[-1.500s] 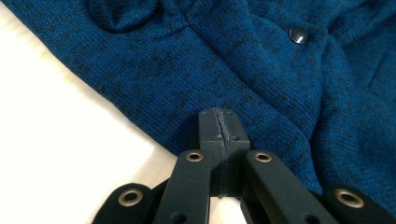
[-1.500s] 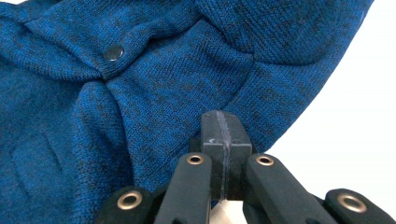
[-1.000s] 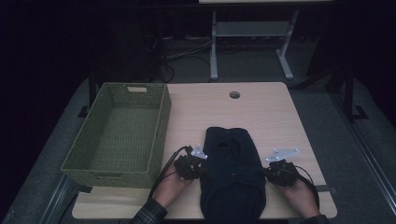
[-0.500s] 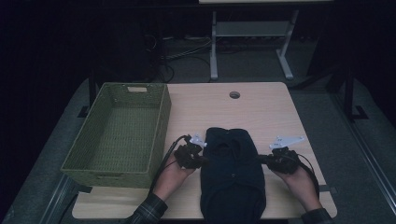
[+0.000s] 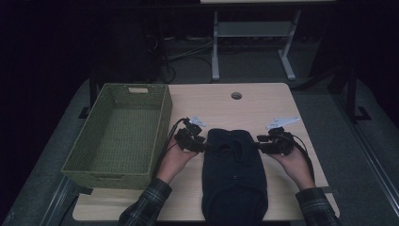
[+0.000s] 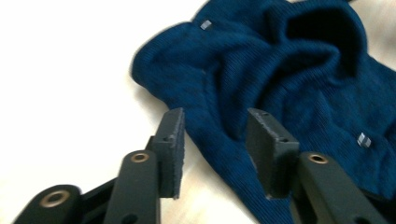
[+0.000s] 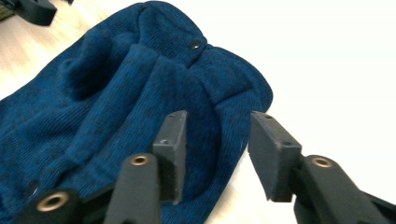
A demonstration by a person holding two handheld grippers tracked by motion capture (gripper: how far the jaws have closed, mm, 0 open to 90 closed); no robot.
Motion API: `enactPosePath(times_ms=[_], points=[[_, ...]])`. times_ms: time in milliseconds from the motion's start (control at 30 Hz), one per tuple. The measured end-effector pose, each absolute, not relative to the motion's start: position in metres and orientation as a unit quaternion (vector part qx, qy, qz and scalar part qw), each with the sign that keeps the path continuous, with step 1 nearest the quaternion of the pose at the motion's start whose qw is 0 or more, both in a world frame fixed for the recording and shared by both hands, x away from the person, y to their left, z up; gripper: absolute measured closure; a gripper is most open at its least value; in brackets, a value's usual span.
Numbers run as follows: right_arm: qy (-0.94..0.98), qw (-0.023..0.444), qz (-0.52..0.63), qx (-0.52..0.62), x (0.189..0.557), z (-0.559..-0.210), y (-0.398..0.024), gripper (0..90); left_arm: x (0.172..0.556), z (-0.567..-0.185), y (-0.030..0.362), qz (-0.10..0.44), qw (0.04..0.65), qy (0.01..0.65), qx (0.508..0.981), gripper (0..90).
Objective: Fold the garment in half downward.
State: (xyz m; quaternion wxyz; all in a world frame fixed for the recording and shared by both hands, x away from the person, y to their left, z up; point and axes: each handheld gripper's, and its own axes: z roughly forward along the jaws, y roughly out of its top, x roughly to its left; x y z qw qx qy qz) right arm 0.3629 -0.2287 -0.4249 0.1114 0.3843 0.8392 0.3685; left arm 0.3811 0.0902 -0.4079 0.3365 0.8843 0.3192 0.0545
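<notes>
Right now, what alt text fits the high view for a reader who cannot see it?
A person's two hands hold the left gripper and right gripper, jaws open, at either side of a dark blue knit garment lying on a wooden table. An empty green woven basket sits to the left.

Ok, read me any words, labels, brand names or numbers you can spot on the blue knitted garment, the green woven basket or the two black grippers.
No text can be read anywhere.
Dark blue knitted garment: two small grey tabs and a dark snap stud, nothing legible on them.
Green woven basket: no label seen.
Left gripper and right gripper: black jaws with brass rivets, no markings.
Light wooden table: plain.
</notes>
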Motion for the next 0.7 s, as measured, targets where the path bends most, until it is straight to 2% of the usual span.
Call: enactPosePath(times_ms=[133,333,467,700], points=[[0.84,0.115,0.367,0.382,0.374,-0.42,-0.226,51.4,0.392,-0.408,0.09,0.055,0.339,0.329,0.88,50.3],[0.84,0.114,0.366,0.385,0.393,-0.417,-0.223,49.5,0.412,-0.414,0.088,0.062,0.337,0.349,0.873,44.9],[0.829,0.111,0.373,0.401,0.407,-0.428,-0.226,50.0,0.425,-0.417,0.083,0.071,0.329,0.35,0.874,39.9],[0.821,0.106,0.373,0.42,0.419,-0.443,-0.227,50.7,0.439,-0.42,0.072,0.079,0.32,0.348,0.878,37.3]])
